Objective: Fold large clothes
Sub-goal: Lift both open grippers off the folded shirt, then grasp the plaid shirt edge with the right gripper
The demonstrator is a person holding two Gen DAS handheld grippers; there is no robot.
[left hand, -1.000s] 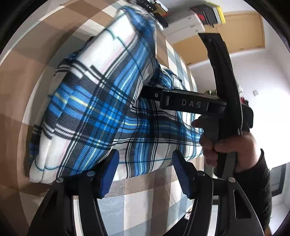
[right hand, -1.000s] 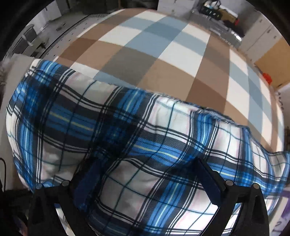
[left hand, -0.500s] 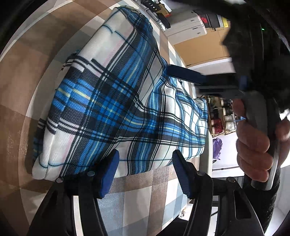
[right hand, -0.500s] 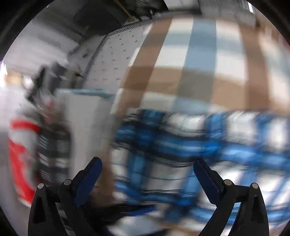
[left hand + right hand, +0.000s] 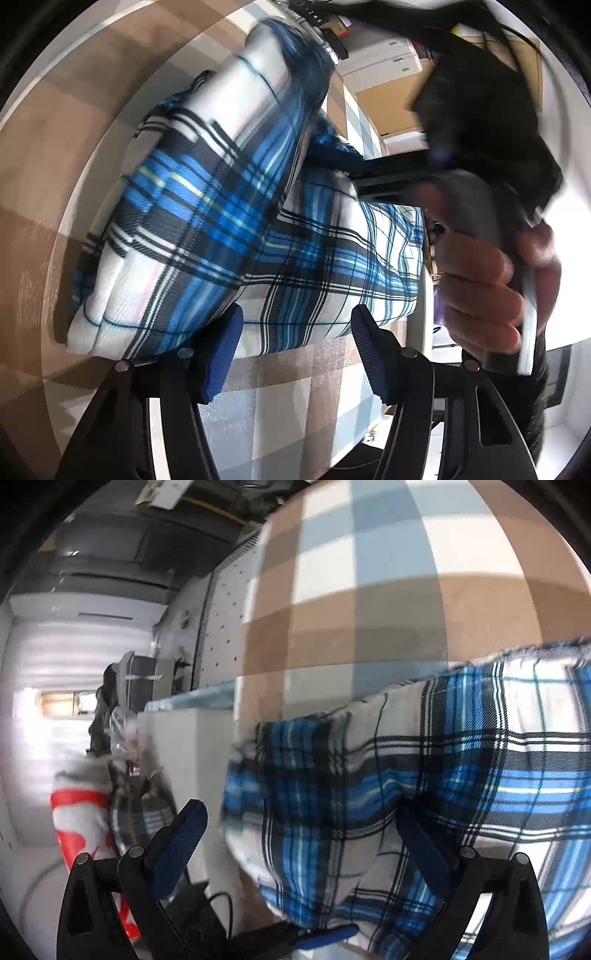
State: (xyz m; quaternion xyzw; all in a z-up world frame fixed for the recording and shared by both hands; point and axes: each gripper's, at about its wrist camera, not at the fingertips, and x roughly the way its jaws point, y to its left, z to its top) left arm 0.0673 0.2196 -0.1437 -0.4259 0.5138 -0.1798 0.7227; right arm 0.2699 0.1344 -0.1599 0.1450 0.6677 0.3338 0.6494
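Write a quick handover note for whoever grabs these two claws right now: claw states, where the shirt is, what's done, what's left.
Left claw: open, empty, low at the near edge of the plaid shirt.
Right claw: open; the shirt's bulging corner sits between its fingers, not pinched.
Shirt: a thick folded bundle on the checked tablecloth, one end near the table edge.
Done: the main folds, judging by the layers.
Left: probably flatten and square the bundle; the far side is blurred, so check it.
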